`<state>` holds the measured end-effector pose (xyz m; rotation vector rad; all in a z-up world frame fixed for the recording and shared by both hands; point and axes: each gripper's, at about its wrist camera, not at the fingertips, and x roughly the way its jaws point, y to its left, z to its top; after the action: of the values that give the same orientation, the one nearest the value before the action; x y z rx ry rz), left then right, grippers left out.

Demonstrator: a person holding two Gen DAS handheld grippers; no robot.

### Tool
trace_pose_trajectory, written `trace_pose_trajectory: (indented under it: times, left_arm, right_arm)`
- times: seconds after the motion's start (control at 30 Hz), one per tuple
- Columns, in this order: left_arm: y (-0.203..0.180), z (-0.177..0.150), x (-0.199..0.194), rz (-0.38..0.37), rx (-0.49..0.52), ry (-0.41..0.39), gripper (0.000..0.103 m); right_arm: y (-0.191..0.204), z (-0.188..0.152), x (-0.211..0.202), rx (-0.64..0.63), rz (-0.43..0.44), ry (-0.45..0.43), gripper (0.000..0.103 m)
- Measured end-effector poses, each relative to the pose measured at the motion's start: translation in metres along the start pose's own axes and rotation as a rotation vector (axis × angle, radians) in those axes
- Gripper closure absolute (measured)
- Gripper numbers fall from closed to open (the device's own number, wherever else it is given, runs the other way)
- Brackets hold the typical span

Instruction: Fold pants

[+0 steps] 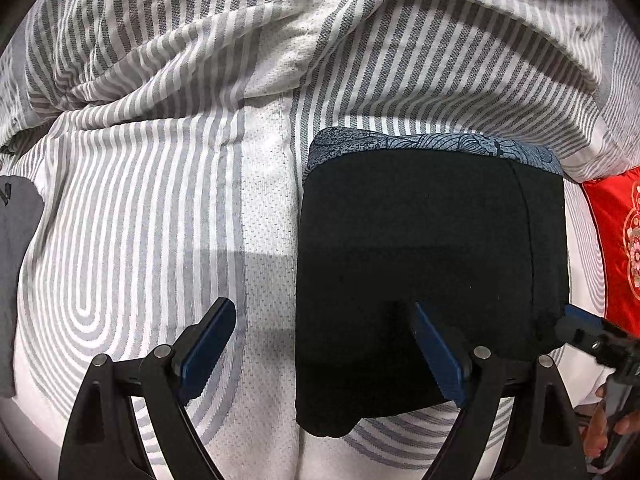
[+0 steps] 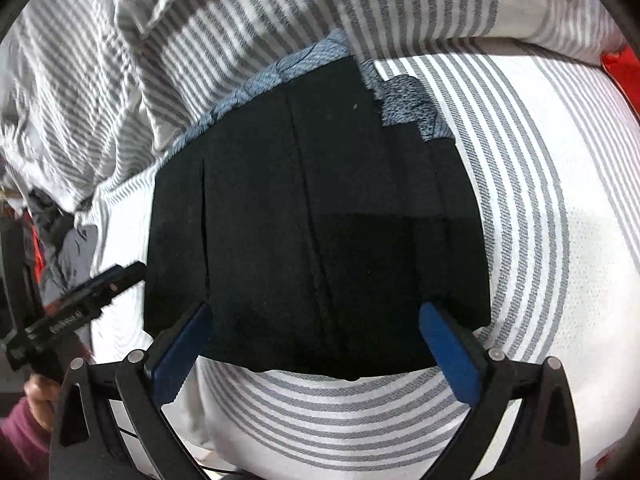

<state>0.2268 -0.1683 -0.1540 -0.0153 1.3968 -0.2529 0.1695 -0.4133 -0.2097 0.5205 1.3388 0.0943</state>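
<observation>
The black pants (image 2: 316, 232) are lying folded on the striped bed cover (image 2: 540, 248). The right gripper (image 2: 316, 328) is hovering over their near edge with jaws spread wide. The left gripper (image 2: 100, 292) is showing at the left side.

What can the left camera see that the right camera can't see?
Only the left wrist view shows a red embroidered cushion at the right edge and a dark grey garment at the far left. Only the right wrist view shows a crumpled grey cloth at its left edge and a maroon sleeve. Both show the folded black pants lying on a blue patterned cloth on the striped bedsheet, with the left gripper and right gripper open.
</observation>
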Motion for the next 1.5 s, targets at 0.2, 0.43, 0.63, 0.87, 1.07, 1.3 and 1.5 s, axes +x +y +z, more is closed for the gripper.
trace_pose_trajectory:
  times: [0.2, 0.43, 0.63, 0.87, 1.07, 1.3, 1.5]
  left_arm:
    - [-0.005, 0.005, 0.002, -0.011, 0.014, 0.001, 0.013]
    - [-0.012, 0.011, 0.004, -0.045, 0.043, 0.013, 0.013]
    - [-0.018, 0.02, 0.012, -0.085, 0.106, 0.04, 0.013]
    - [-0.009, 0.031, 0.035, -0.146, 0.028, 0.083, 0.013]
    - [0.0, 0.038, 0.037, -0.197, 0.051, 0.089, 0.013]
    - [0.009, 0.045, 0.054, -0.321, 0.072, 0.196, 0.013]
    - [0.015, 0.047, 0.065, -0.367, 0.049, 0.212, 0.013]
  right_arm:
    - [-0.013, 0.0, -0.015, 0.051, 0.049, -0.009, 0.0]
    - [-0.031, -0.008, -0.031, 0.059, 0.053, -0.017, 0.0]
    - [-0.055, -0.007, -0.044, 0.063, 0.032, -0.032, 0.0]
    - [-0.078, 0.017, -0.035, 0.103, 0.09, -0.039, 0.0]
    - [-0.079, 0.038, -0.016, 0.042, 0.176, -0.002, 0.0]
    - [-0.083, 0.055, -0.002, 0.004, 0.27, 0.049, 0.002]
    - [-0.08, 0.06, 0.015, -0.035, 0.29, 0.119, 0.004]
